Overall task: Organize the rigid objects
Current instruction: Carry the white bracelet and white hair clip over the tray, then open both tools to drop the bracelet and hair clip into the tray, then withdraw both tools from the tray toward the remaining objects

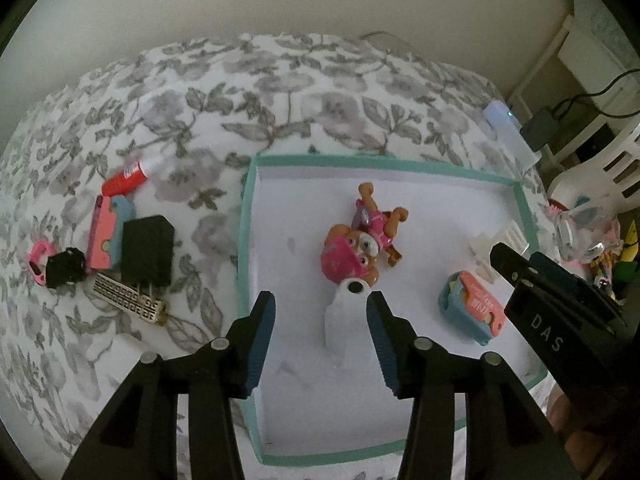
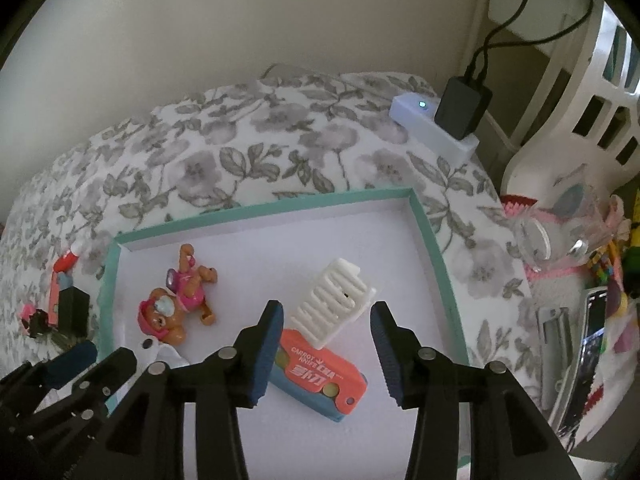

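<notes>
A teal-rimmed white tray [image 1: 248, 216] lies on the flowered bedspread. In it are a pink-suited toy pup [image 1: 360, 244], a flat white piece with a dark hole [image 1: 346, 320], an orange and blue carrot knife [image 2: 316, 372] and a white ribbed plastic piece [image 2: 336, 304] leaning on the knife. My left gripper [image 1: 320, 300] hangs open over the flat white piece, pads clear of it. My right gripper [image 2: 326, 308] stands open above the ribbed piece and the knife, touching neither.
Left of the tray on the bedspread lie a black charger plug [image 1: 146, 250], a red tube [image 1: 120, 180], a pink and blue case [image 1: 104, 236], a gold patterned clip [image 1: 128, 298] and a pink carabiner [image 1: 40, 258]. A white power strip [image 2: 432, 128] sits at the bed's far corner. Toys crowd the right edge.
</notes>
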`<state>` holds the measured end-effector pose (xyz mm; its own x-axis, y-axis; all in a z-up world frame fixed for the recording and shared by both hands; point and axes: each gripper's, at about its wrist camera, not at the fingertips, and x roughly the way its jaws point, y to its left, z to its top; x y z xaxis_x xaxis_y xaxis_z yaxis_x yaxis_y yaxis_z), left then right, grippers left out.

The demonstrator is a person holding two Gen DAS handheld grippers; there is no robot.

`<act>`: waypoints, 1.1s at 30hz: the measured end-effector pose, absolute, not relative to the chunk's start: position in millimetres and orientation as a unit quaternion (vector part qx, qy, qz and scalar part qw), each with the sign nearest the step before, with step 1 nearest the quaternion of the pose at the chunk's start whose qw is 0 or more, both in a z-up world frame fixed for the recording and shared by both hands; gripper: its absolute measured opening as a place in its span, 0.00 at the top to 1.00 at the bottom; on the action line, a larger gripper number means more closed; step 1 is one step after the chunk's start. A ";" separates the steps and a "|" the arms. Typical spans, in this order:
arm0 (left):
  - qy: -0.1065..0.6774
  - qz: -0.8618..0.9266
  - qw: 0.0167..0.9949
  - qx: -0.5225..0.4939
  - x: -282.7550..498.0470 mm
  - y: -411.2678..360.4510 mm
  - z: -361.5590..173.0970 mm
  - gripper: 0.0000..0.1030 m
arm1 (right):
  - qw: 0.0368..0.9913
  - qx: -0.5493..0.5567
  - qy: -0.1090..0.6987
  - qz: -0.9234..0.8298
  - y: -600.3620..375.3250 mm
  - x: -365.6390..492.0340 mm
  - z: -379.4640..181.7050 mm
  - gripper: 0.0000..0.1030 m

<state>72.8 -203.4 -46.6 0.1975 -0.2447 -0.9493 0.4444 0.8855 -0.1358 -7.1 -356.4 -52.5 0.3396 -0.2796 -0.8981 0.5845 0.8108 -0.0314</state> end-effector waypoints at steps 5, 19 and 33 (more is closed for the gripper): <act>0.578 -0.217 0.782 0.078 77.6 -197.3 -37.2 0.50 | 0.816 0.145 0.496 -0.258 -352.2 -7.8 -30.1 0.52; 0.564 -0.133 0.814 0.036 107.0 -149.4 -32.0 0.12 | 0.824 0.139 0.495 -0.238 -336.9 -2.4 -17.5 0.38; 0.582 -0.061 0.811 0.002 126.8 -92.3 -47.5 0.04 | 0.823 0.080 0.527 -0.197 -284.0 24.4 -42.7 0.19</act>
